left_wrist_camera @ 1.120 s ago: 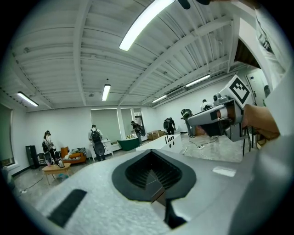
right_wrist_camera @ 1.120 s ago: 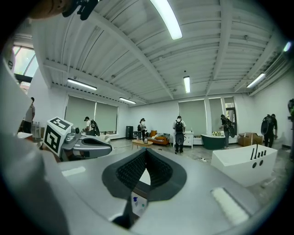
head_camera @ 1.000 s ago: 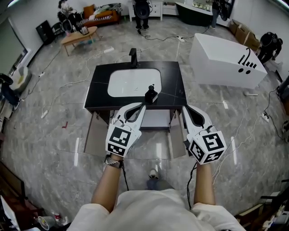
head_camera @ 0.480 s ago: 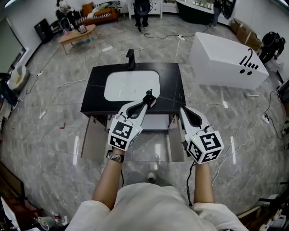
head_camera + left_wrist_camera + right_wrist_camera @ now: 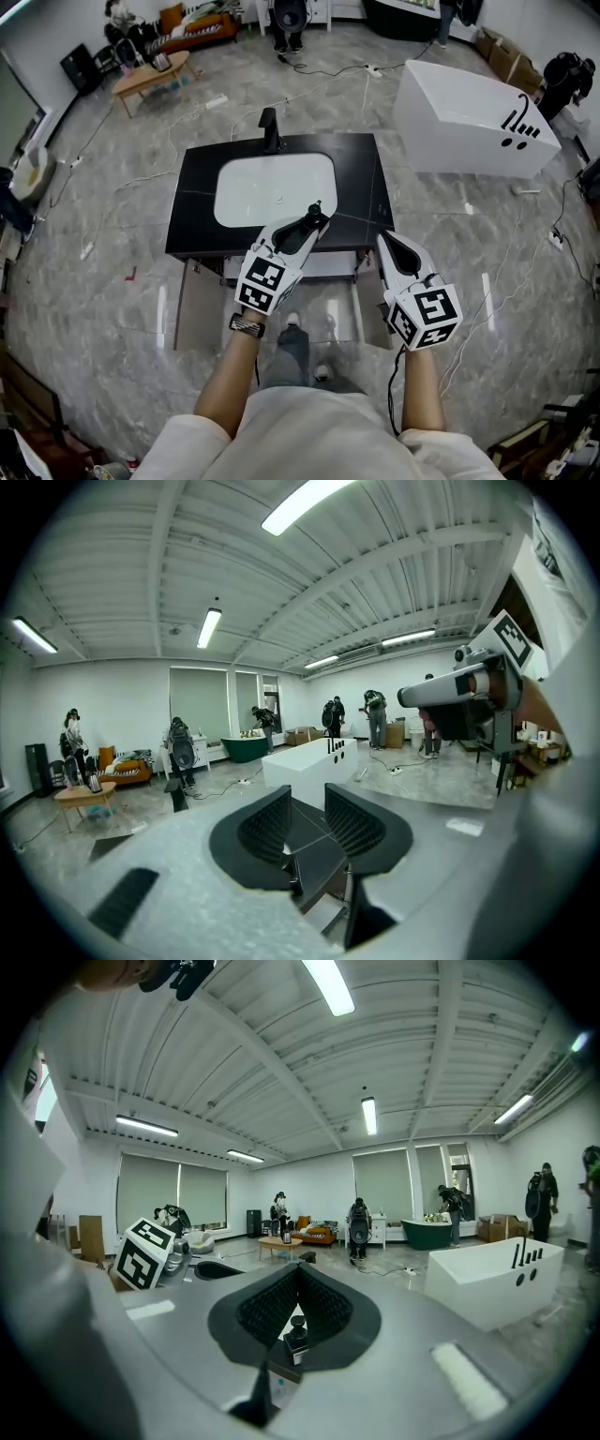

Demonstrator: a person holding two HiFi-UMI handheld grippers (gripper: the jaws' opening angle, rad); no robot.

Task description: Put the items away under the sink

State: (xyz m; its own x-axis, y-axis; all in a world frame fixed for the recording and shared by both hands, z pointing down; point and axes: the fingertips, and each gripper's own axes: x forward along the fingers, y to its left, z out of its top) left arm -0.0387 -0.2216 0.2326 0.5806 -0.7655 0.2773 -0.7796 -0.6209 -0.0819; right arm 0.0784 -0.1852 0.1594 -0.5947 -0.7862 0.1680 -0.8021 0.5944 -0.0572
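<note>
free: cabinet opening between open doors | obstacles: bottle at surface front edge, faucet behind basin

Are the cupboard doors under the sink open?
Yes, both cupboard doors stand swung out from the black vanity below the sink.

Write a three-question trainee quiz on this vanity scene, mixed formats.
1. True or false: the left hand-held gripper has its jaws shut.
2. The countertop round the sink basin is: A white, B black, C wooden.
3. Where does the faucet stand relative to the basin?
Key:
1. False. The jaws stand apart, having just been opening, with nothing gripped between them.
2. B.
3. At the basin's far edge from the person, about midway along it.
</note>
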